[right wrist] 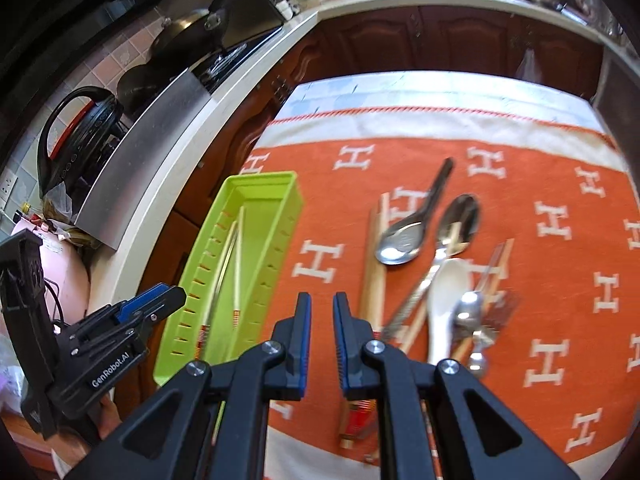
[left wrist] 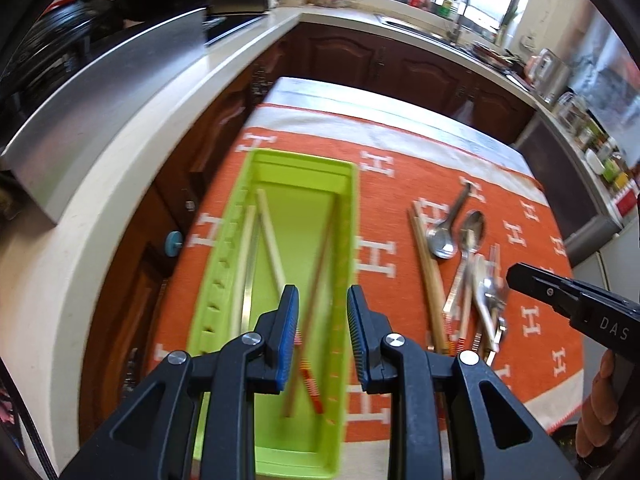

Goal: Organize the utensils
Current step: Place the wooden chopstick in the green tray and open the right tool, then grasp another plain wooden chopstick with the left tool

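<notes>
A lime-green utensil tray (left wrist: 304,160) lies on an orange cloth (left wrist: 400,200) and holds pale chopsticks (left wrist: 268,232) and a darker pair (left wrist: 320,264). My left gripper (left wrist: 322,312) hovers over the tray's near half. Its jaws are apart, and the dark pair shows in the gap without the pads pressing on it. Right of the tray (right wrist: 260,178) lies a pile of metal spoons (right wrist: 400,240), a white spoon (right wrist: 444,300), a fork (right wrist: 496,312) and wooden chopsticks (right wrist: 370,272). My right gripper (right wrist: 322,316) hangs between tray and pile, narrowly open, with nothing in it.
A pale countertop (left wrist: 120,184) curves along the left and back, with a steel hob guard (left wrist: 100,112), pans and a black kettle (right wrist: 80,136). A sink and tap (left wrist: 460,12) are at the back. Dark wooden cabinets (right wrist: 440,40) stand behind the table.
</notes>
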{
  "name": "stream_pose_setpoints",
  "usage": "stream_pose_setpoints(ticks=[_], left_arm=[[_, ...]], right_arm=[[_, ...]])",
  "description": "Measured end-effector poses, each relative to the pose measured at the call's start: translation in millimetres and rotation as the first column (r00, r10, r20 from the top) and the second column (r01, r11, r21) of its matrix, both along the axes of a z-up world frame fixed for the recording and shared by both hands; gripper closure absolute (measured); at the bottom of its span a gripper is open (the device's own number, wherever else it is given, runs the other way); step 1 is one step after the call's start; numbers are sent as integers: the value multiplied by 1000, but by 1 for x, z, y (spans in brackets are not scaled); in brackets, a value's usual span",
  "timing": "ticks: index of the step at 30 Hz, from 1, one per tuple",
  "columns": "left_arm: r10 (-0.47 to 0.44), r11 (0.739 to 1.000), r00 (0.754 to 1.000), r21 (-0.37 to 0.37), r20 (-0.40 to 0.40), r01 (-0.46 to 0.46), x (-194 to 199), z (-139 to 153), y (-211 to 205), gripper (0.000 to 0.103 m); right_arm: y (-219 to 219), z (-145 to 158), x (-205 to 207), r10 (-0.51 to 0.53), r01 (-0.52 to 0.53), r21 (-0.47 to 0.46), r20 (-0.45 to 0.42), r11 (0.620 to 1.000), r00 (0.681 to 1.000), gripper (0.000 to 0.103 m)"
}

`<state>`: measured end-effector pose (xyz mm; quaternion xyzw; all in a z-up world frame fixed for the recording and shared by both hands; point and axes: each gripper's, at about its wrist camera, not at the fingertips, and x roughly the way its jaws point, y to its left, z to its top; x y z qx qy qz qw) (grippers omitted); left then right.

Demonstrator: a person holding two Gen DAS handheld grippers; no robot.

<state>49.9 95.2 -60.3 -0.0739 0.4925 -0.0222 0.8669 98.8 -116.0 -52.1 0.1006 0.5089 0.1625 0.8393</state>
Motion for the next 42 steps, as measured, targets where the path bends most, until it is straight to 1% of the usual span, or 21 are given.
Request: stream_pose_setpoints(ticks=[3, 4, 7, 12, 14, 16, 19, 22, 24, 30, 32, 35, 42], left_arm=[[-42, 999, 999, -14, 8, 42, 0, 2, -17, 61], [-58, 998, 998, -21, 11, 58, 0, 2, -23, 60], [-99, 994, 995, -46, 0, 99, 1, -3, -40, 60], [-146, 985, 988, -107, -58, 139, 8, -24, -65, 60], [-165, 980, 983, -126, -82, 154, 11, -35, -74, 61], [-181, 977, 977, -131, -111, 166, 14, -47, -84, 71], [-185, 977, 971, -133, -149, 165, 20, -64, -94, 78], [-183, 977, 967, -147, -178, 157, 24, -76, -97, 82], [-176, 979, 965, -138, -193, 151, 27, -83, -100, 85], [-162, 984, 960, -105, -228, 141, 34, -97, -106, 88], [-156, 986, 962, -89, -223, 139, 35, -98, -108, 88], [-149, 989, 961, -45, -235, 142, 39, -102, -111, 88], [-149, 987, 967, 22, -209, 157, 42, -103, -120, 88]], right_arm=[[-14, 2, -8, -11, 12, -13, 26, 1000, 1000, 92], [-17, 2, -9, -14, 14, -16, 29, 1000, 999, 92], [-27, -1, -16, -23, 25, -29, 40, 999, 999, 92], [-39, -13, -24, -31, 32, -29, 32, 999, 999, 92], [-44, -19, -27, -34, 35, -25, 24, 999, 999, 92], [-50, -25, -28, -36, 36, -18, 15, 999, 999, 92], [-56, -32, -30, -37, 37, -14, 7, 999, 999, 92], [-62, -39, -31, -34, 34, -7, 1, 999, 999, 92], [-65, -42, -31, -30, 30, -1, -3, 1000, 1000, 92], [-68, -48, -30, -11, 12, 14, -12, 1000, 1000, 92], [-68, -49, -29, -5, 5, 18, -13, 1000, 1000, 92], [-66, -51, -28, 4, -4, 21, -14, 1000, 1000, 92], [-64, -53, -26, 17, -16, 17, -14, 1000, 1000, 92]])
